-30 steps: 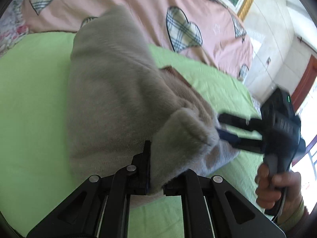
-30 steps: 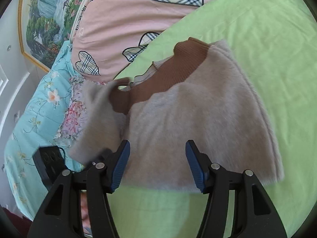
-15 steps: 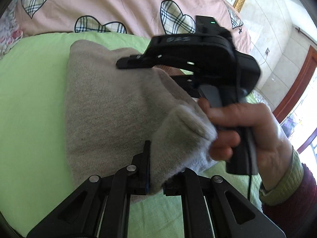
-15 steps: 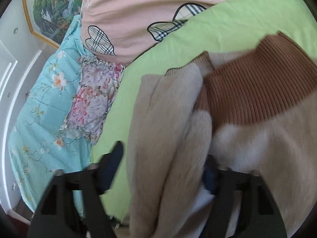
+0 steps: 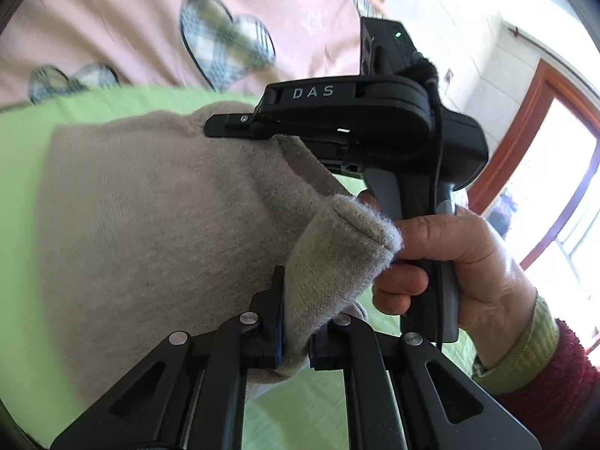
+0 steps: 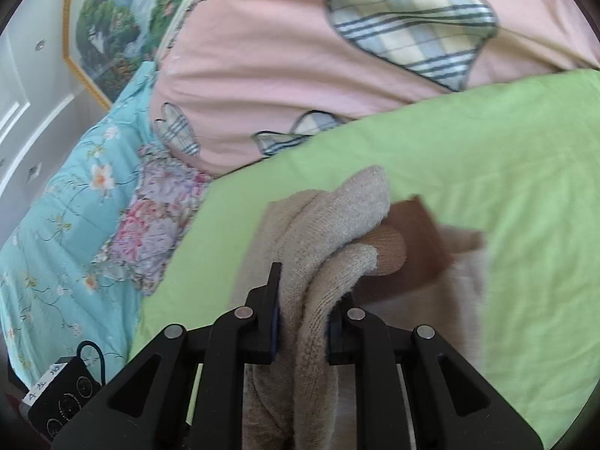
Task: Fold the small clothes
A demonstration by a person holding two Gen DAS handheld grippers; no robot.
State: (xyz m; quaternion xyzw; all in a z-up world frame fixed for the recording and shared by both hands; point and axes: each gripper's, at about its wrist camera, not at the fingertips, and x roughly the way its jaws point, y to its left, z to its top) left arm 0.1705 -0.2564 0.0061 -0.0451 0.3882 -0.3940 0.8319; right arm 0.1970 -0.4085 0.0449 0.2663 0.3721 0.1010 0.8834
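A small beige knit sweater (image 5: pixel 150 217) with a brown ribbed collar (image 6: pixel 416 240) lies on the green sheet (image 5: pixel 22 142). My left gripper (image 5: pixel 296 330) is shut on a folded beige cuff of it (image 5: pixel 337 255). My right gripper (image 6: pixel 302 318) is shut on a bunched fold of the same sweater (image 6: pixel 330 232), near the collar. In the left wrist view the right gripper's black body (image 5: pixel 375 112) and the hand holding it (image 5: pixel 450 262) sit just right of the sweater, its fingertips hidden by cloth.
A pink quilt with plaid hearts (image 6: pixel 337 56) lies behind the green sheet (image 6: pixel 487 157). A turquoise floral cover (image 6: pixel 56 225) lies at the left. A black device with a cable (image 6: pixel 56 393) sits at the lower left. A door and window (image 5: pixel 543 187) are at the right.
My right gripper moved in from the side, went over the sweater's collar end and shut on a bunched fold. My left gripper kept its hold on the cuff.
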